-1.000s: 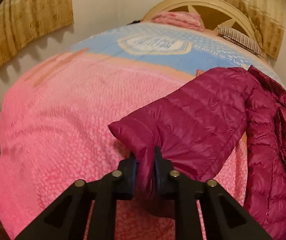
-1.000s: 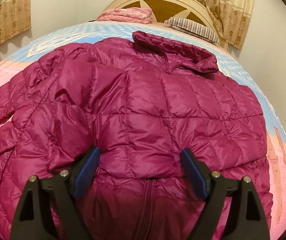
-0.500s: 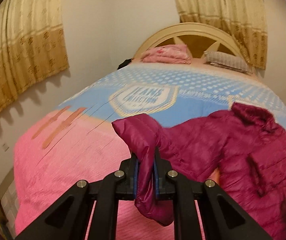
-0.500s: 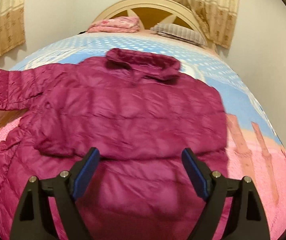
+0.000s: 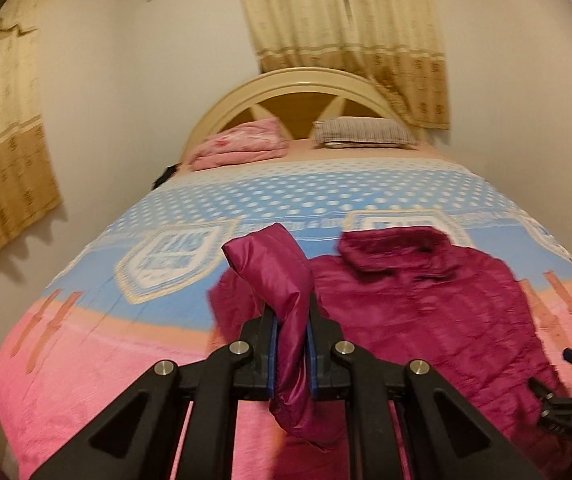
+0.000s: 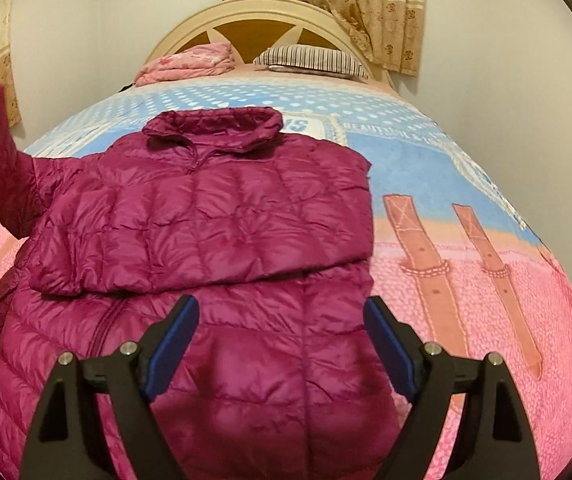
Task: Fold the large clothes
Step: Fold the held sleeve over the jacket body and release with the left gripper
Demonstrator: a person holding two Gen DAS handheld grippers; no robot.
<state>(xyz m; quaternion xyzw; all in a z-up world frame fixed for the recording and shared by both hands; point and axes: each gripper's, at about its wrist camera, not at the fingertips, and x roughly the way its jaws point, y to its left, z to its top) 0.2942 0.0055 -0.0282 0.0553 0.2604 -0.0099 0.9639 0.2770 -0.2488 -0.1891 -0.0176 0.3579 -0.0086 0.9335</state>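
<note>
**Magenta quilted jacket, on bed, one sleeve lifted**

Item: puffer jacket (image 6: 214, 216), deep magenta, glossy stitched squares, stand-up collar, front zip. It lies flat on the bed's bedspread (image 6: 465, 184), collar toward the headboard (image 6: 270, 12); one sleeve is folded across the chest.

The other sleeve (image 5: 286, 280) is raised off the bed. The left tool (image 5: 290, 344) is clamped tight on it, cuff end hanging below the pads.

The right tool (image 6: 278, 344) stands wide, holding nothing, poised over the jacket's lower half.

Not legible: the hem, cut off by the picture's edge; lettering on the bedspread, partly covered. Left-wrist view is blurred. A pink folded blanket (image 5: 242, 144) and striped pillow (image 5: 361, 132) sit by the headboard.
</note>
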